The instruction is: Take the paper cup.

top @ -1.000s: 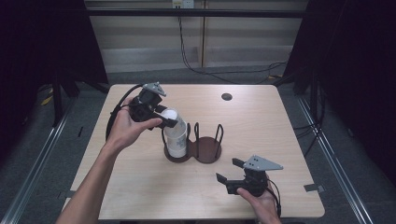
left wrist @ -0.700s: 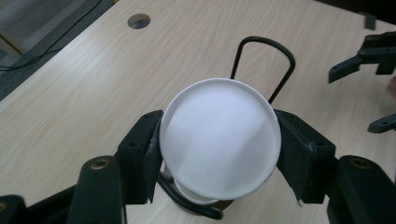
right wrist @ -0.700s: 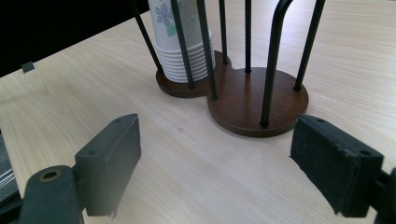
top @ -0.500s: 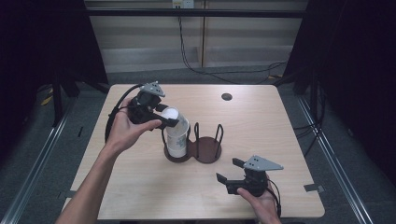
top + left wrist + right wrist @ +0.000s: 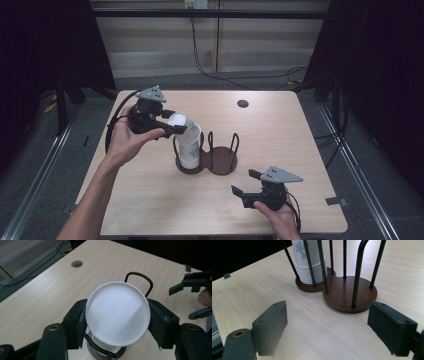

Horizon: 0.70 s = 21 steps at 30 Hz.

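So the wooden table (image 5: pixel 150 210) has a dark two-ring cup holder (image 5: pixel 220 162) mid-table. Left gripper (image 5: pixel 117 317) is clamped on the top paper cup (image 5: pixel 117 315), tilted above the cup stack (image 5: pixel 310 267) in the holder's left ring. Right gripper (image 5: pixel 329 330) rests nearby, jaws apart, holding nothing.

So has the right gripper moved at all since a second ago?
No. The right gripper sits at the same spot near the table's front edge, right of the wooden cup holder, jaws open, as in the earlier high views.
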Each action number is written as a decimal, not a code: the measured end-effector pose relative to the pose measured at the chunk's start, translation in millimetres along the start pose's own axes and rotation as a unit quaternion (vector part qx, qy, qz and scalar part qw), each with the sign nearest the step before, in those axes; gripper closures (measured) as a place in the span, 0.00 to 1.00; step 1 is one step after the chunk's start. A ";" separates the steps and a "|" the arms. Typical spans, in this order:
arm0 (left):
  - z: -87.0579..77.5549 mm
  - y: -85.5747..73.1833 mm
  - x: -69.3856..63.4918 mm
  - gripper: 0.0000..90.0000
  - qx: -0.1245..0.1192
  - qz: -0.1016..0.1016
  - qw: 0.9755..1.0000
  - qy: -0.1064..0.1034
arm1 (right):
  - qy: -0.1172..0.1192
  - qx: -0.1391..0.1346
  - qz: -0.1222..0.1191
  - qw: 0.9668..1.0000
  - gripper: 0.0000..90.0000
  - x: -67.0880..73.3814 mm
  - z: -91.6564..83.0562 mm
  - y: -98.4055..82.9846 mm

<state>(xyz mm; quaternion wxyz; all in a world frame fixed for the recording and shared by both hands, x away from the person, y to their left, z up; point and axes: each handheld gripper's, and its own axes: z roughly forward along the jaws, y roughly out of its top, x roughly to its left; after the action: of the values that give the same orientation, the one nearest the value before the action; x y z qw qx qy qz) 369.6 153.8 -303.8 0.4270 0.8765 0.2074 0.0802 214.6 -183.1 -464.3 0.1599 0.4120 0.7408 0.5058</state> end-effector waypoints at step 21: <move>-17.2 -19.4 -3.4 0.42 -0.044 -0.011 0.999 -0.027 | 0.001 -0.002 0.002 1.000 0.17 -0.7 -0.4 0.0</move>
<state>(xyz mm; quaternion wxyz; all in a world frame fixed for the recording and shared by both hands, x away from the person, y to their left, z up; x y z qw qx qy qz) 355.3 175.2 -308.1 0.4711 0.8565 0.2016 0.0613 214.8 -183.9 -464.2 0.1592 0.4126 0.7393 0.5078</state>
